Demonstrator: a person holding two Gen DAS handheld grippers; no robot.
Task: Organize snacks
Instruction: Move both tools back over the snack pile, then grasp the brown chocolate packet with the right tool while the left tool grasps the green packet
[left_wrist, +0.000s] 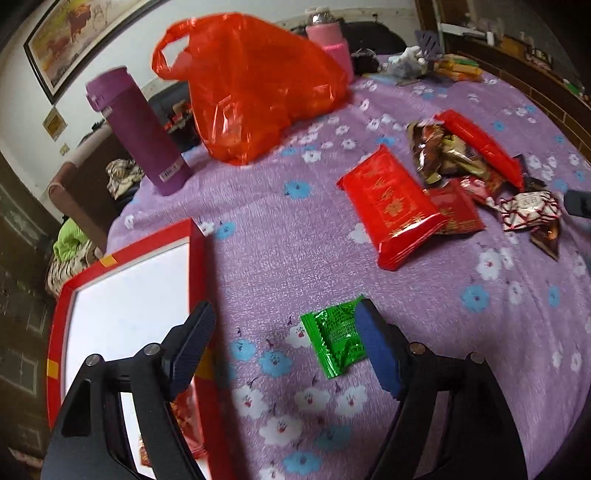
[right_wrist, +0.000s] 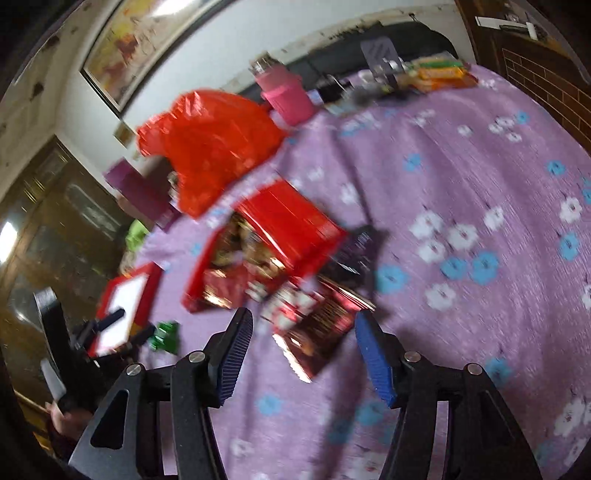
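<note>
Purple flowered cloth (left_wrist: 295, 236) covers the worktop before you. Your left hand-held gripper (left_wrist: 286, 345) tilts downward with jaws spread wide and empty, its right finger just over the green snack packet (left_wrist: 332, 341), the red-rimmed box (left_wrist: 125, 280) beside it. Your right hand-held gripper (right_wrist: 303, 356) also angles down, jaws apart and holding nothing, above the blurred snack pile (right_wrist: 280, 266).

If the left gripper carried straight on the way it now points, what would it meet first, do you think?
Probably the purple flowered cloth itself: the left gripper is open and tilted down, with the green snack packet by its right finger. Depth is uncertain.
</note>
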